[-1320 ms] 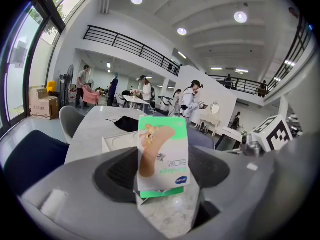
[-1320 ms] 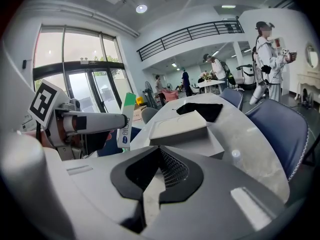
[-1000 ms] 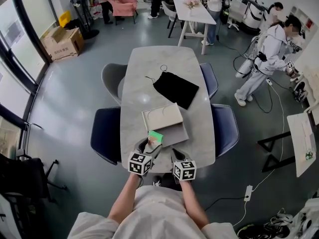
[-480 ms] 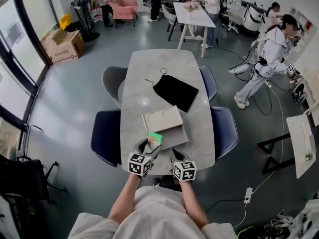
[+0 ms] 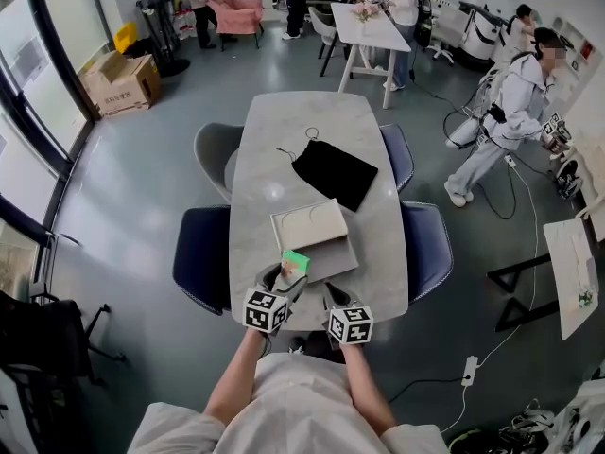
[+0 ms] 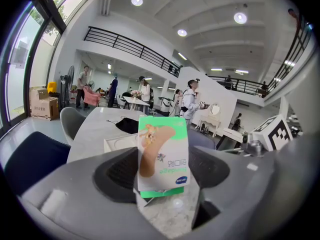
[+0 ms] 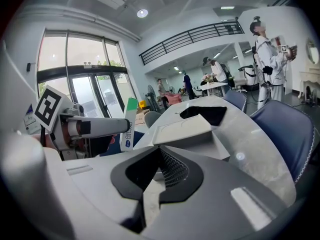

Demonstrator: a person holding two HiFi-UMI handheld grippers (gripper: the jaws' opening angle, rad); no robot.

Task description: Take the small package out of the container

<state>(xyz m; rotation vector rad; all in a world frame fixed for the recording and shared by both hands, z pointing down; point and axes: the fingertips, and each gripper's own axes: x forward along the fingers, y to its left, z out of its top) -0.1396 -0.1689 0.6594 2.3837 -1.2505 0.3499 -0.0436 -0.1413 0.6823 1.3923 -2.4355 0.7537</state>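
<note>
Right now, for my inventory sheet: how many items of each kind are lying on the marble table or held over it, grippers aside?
green-and-white small package, held by the left gripper: 1
flat cream-and-grey rectangular box: 1
black fabric drawstring pouch: 1
Total: 3

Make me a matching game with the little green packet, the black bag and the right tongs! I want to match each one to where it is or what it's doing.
Things:
1. small package
2. black pouch
3. right tongs

Places or states:
A. shut, holding nothing
B. gripped in the left tongs
C. lying on the table, beyond the box

Pairs: 1-B, 2-C, 3-A
</note>
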